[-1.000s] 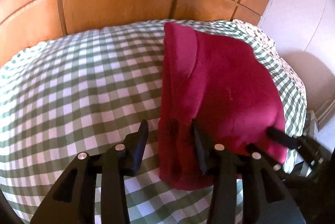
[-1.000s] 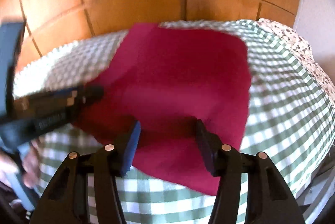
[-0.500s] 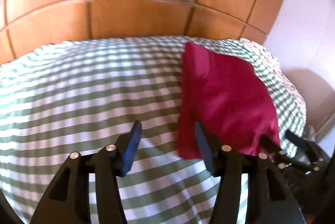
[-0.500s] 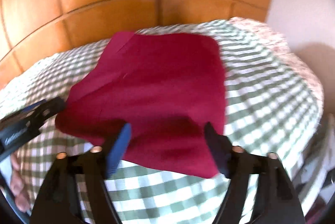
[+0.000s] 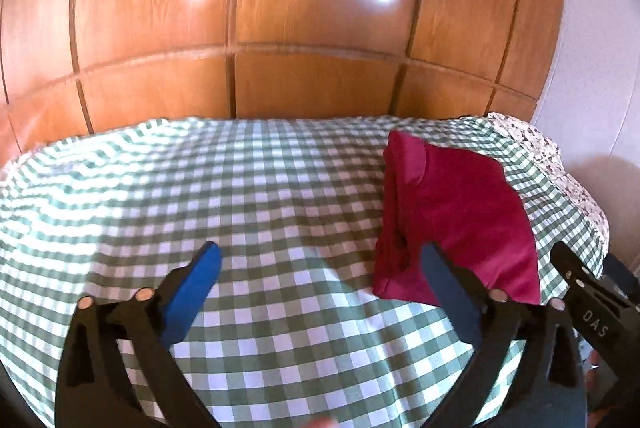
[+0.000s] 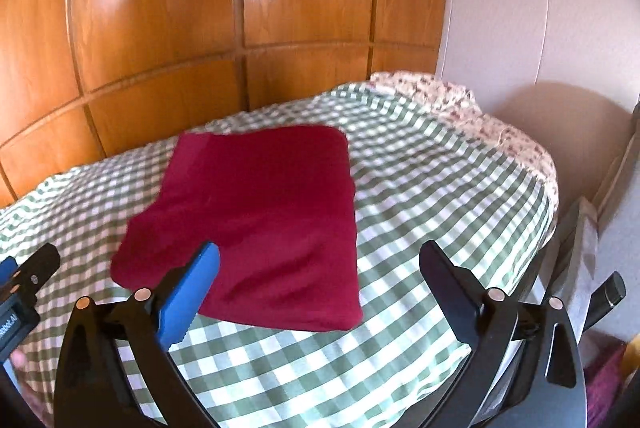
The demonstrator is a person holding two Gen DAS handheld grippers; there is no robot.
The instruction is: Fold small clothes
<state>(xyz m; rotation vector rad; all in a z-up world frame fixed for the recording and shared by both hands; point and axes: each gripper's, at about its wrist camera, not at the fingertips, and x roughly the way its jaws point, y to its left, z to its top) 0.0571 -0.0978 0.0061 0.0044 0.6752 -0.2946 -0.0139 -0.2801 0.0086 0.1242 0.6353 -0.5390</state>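
Both tools' jaws are opening, with nothing between them: the left tool (image 5: 320, 268) hangs over bare checked cloth, the right tool (image 6: 320, 264) over the near edge of the folded red garment (image 6: 256, 220). The garment lies flat on the green-checked bed (image 6: 420, 187). Behind the bed stand wooden panels (image 5: 312, 7) and a white wall (image 6: 520, 7).

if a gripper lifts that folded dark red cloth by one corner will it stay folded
Probably not: the folded dark red cloth looks soft and floppy, with loose layers at its left edge, so it would likely droop open. It seems light. On the green checked bedspread a push would likely bunch it.
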